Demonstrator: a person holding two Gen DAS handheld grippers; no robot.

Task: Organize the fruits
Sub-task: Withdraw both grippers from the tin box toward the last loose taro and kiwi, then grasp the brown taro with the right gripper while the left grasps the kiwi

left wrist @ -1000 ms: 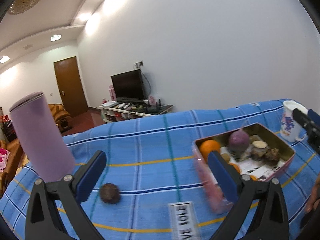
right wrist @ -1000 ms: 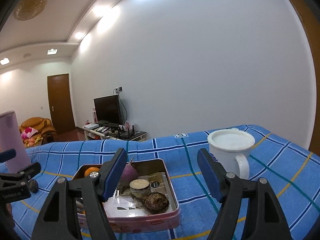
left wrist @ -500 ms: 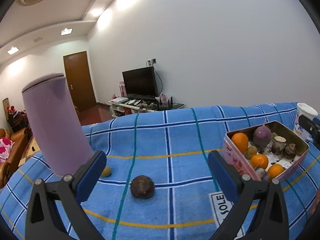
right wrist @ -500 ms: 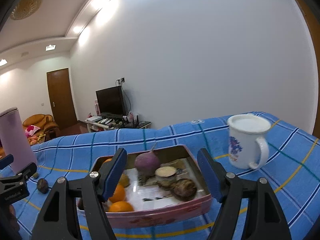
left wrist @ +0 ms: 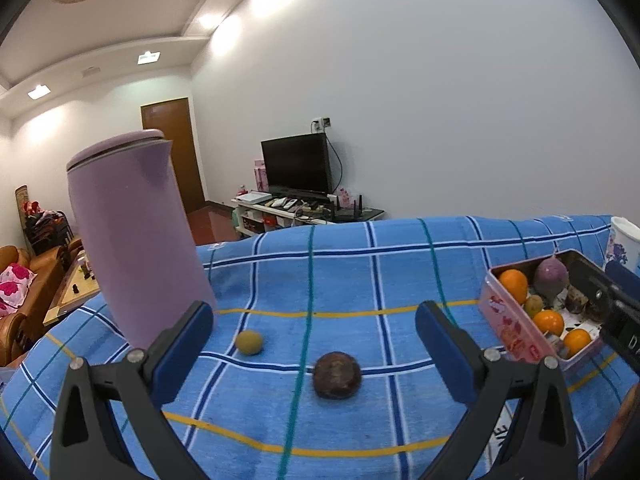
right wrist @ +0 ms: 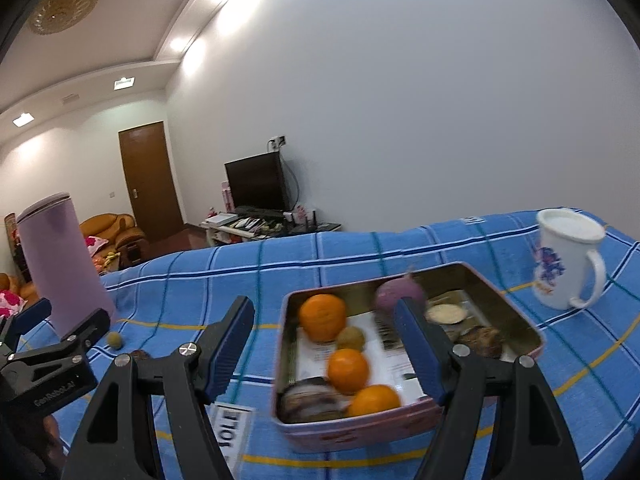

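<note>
Blue plaid cloth [left wrist: 340,272] covers the table. Nearest, the left gripper [left wrist: 314,338] is spread wide and empty, framing a dark round fruit [left wrist: 337,375]; a small yellow-green fruit [left wrist: 248,342] lies beyond, beside a lilac tumbler [left wrist: 136,240]. Toward the right edge, the right gripper [right wrist: 324,344], also spread and empty, hovers over the pink tin [right wrist: 360,426] already holding oranges [right wrist: 322,317]. Two fruits apparently remain outside.

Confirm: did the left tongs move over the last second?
Yes. The left tongs swung left: the pink tin slid to the right edge, and the dark fruit now sits between the fingers.
</note>
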